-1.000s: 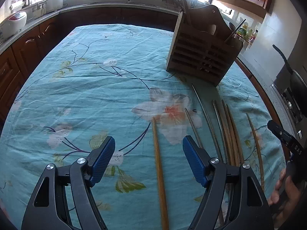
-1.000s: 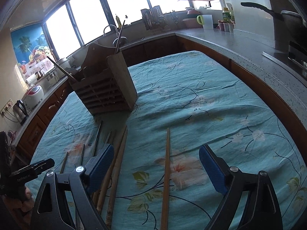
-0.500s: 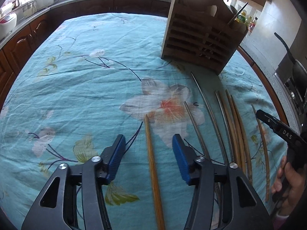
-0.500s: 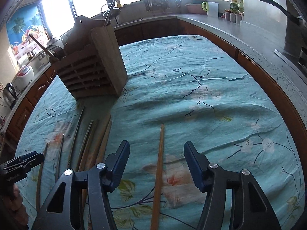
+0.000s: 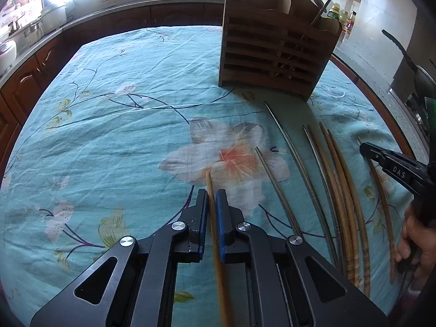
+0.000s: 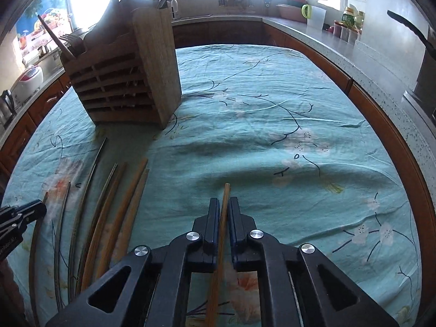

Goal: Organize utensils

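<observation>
My left gripper (image 5: 212, 194) is shut on a wooden chopstick (image 5: 209, 181) that lies on the teal floral cloth (image 5: 122, 141), its tip sticking out past the pads. My right gripper (image 6: 224, 203) is shut on another wooden chopstick (image 6: 226, 190) in the same way. A slatted wooden utensil holder (image 5: 275, 54) stands upright at the far side and also shows in the right wrist view (image 6: 125, 81). Several loose wooden and metal chopsticks (image 5: 338, 185) lie side by side between the grippers; they show in the right wrist view (image 6: 109, 207) too.
The other gripper's black body shows at the right edge of the left wrist view (image 5: 395, 169) and at the left edge of the right wrist view (image 6: 19, 215). Kitchen counters (image 6: 354, 54) and dark cabinets (image 5: 30, 81) ring the table.
Both grippers moved forward and down along their chopsticks, and both sets of jaws closed from wide open onto them.
</observation>
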